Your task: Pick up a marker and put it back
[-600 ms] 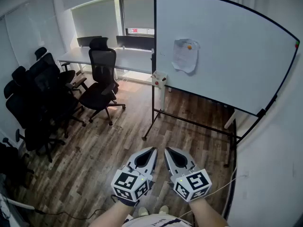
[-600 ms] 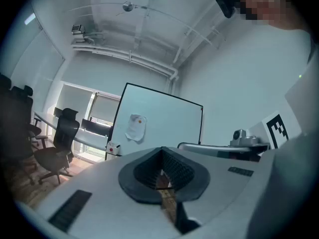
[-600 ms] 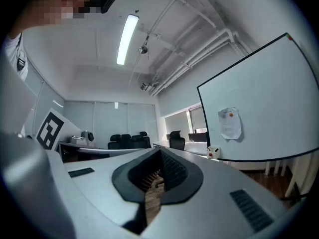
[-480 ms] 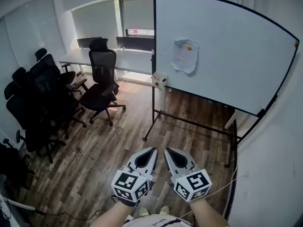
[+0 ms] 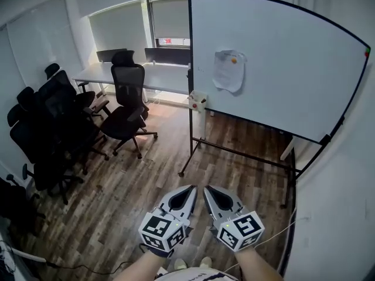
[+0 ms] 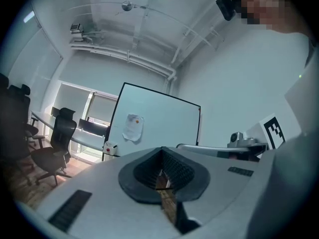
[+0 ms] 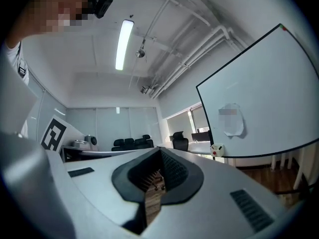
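No marker shows clearly in any view. A white whiteboard on a black wheeled stand faces me, with a paper sheet pinned to it. A small white box with a red dot hangs at the board's lower left edge; the same box has something dark sticking up from it. My left gripper and right gripper are held side by side low in front of me, well short of the board. Both are shut with nothing between the jaws. From the left gripper the board lies straight ahead.
Black office chairs crowd the left side, with more chairs along the wall. A long white desk stands under the window. The board's stand legs stretch across the wooden floor. A white wall closes the right.
The head view has shifted very slightly; both grippers stay shut, side by side, in nearly the same place.
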{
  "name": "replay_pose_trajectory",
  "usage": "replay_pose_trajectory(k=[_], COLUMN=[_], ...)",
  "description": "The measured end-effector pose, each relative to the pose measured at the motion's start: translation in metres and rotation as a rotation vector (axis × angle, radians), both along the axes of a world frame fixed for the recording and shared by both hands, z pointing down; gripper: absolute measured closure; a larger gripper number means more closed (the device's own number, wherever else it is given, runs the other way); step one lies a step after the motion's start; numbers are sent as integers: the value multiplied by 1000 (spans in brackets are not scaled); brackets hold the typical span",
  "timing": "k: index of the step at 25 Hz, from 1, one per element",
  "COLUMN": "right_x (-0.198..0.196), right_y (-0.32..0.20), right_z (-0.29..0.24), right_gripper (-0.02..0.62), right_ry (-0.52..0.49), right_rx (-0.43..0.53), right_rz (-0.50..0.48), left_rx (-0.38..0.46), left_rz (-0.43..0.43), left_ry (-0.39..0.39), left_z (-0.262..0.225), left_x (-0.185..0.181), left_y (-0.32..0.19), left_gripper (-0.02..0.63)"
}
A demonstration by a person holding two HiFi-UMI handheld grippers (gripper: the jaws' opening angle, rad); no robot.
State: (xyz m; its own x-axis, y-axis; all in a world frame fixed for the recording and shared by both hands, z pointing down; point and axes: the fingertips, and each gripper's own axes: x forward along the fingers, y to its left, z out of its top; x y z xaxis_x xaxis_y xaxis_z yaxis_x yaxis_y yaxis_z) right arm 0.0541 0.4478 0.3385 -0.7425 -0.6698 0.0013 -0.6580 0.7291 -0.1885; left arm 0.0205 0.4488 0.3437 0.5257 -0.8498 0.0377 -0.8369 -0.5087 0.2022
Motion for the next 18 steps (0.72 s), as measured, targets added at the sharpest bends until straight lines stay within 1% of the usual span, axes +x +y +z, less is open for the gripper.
replay_pose_trajectory(k=[5, 11, 18], right_x=[19, 45, 56], right_y=[-1, 0, -9], right_z=[-2, -6, 2], right_gripper=[592, 592, 592], right_ry=[-38, -94, -96], right_rx=[-5, -1, -17], right_rz=[23, 34, 32], left_rx=[28, 14, 15], left_rz=[5, -27, -40], left_ry=[-13, -27, -51], left_z=[-7, -5, 0], left_x=[14, 31, 45], left_y=[-1, -4, -14], left_gripper=[598, 598, 598])
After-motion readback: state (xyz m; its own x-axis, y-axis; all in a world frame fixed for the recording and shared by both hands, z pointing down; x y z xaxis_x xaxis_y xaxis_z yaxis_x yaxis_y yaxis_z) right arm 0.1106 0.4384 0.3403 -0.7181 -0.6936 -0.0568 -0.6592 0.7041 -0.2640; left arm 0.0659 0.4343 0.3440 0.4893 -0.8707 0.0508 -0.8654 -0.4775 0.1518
